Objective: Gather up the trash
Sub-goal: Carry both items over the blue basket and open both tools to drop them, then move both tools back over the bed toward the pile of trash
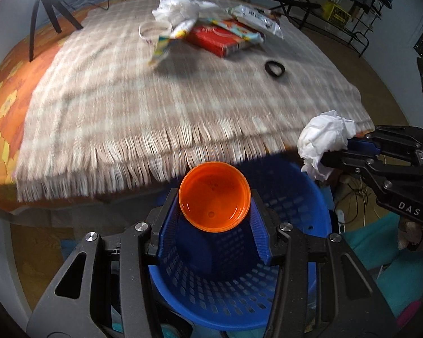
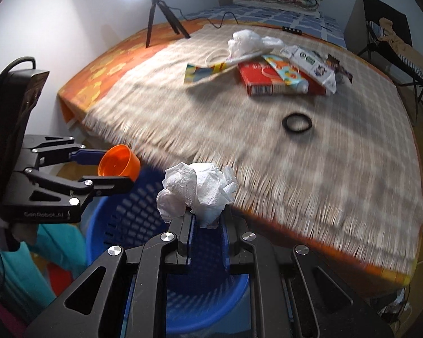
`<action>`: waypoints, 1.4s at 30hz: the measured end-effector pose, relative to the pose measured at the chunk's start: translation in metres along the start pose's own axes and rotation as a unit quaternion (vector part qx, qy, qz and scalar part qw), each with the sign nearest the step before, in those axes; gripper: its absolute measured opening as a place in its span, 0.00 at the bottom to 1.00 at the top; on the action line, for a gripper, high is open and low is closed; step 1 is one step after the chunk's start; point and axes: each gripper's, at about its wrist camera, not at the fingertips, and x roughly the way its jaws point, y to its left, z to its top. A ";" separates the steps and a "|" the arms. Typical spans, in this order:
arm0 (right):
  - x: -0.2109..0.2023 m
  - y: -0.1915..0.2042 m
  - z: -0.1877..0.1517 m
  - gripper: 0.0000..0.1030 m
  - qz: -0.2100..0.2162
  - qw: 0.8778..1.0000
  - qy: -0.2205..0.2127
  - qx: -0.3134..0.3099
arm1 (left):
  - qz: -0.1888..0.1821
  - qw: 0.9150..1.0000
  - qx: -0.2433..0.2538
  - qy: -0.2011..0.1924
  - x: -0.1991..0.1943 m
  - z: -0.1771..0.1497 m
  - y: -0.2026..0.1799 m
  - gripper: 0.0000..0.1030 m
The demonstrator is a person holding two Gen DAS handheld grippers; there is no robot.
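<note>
My left gripper (image 1: 215,197) is shut on an orange plastic lid (image 1: 214,196) and holds it above the blue perforated basket (image 1: 296,205). It also shows at the left of the right wrist view (image 2: 118,169), with the lid (image 2: 118,161) over the basket's (image 2: 121,214) rim. My right gripper (image 2: 206,217) is shut on a crumpled white tissue (image 2: 197,191), above the basket by the bed's edge. In the left wrist view it (image 1: 335,152) comes in from the right with the tissue (image 1: 324,140).
On the fringed plaid blanket (image 1: 127,104) lie a red box (image 1: 220,39), colourful wrappers (image 1: 169,39), a white plastic bag (image 1: 177,8), a white packet (image 1: 256,19), a tape ring (image 1: 152,29) and a black hair tie (image 1: 275,69). A lamp tripod (image 2: 160,14) stands at the far left.
</note>
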 end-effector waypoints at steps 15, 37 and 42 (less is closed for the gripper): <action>0.025 0.023 -0.051 0.13 0.008 0.998 0.052 -0.018 | 0.002 0.998 0.014 0.054 0.026 -0.049 -0.017 0.47; 0.041 0.017 -0.056 0.50 0.008 0.996 0.083 0.008 | 0.004 0.996 0.005 0.090 0.043 -0.053 -0.010 0.57; 0.043 0.014 -0.055 0.51 -0.002 0.996 0.088 0.017 | 0.005 0.996 0.001 0.092 0.043 -0.050 -0.009 0.58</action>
